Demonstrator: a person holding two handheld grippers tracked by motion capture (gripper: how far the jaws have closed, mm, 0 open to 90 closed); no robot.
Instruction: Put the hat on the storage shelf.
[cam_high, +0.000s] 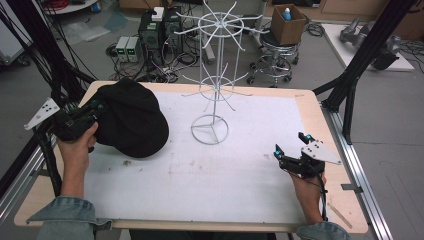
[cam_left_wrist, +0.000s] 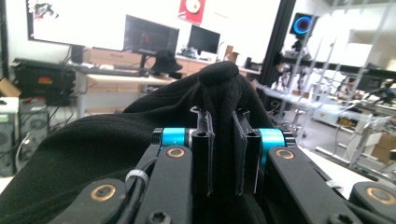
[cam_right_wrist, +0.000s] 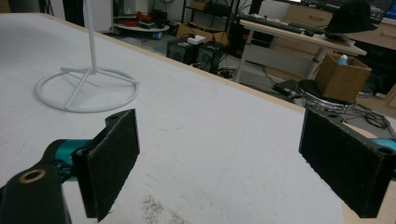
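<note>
Cap: black cloth cap (cam_high: 131, 117) lies on the left part of the white mat (cam_high: 250, 180), just left of the wire stand's round base, crown up.
Cap, close up: in the left gripper view the dark fabric (cam_left_wrist: 93, 154) bunches into a raised fold between the jaws, so it is soft and gives way under pressure.
Left gripper: left gripper (cam_high: 92, 112) sits at the cap's left edge, jaws pressed nearly together on a pleat of cloth (cam_left_wrist: 223, 154).
Handling: probably light and floppy; it should sag and swing when lifted, not slip like a hard thing. A pinch on loose cloth may pull only one layer.
Where to hold: the stiffer brim or a seam likely gives a surer grip than the crown; which edge is the brim I cannot tell.
Right gripper: right gripper (cam_high: 292, 145) rests at the mat's right side, well apart from the cap, jaws spread wide with nothing between the pads (cam_right_wrist: 114, 161).
Stand: white wire stand (cam_high: 216, 75) rises upright at the mat's middle, its prongs bare; its ring base (cam_right_wrist: 86, 88) shows ahead of the right gripper.
Beyond: stool, cardboard box and cabled equipment on the floor behind the table.
</note>
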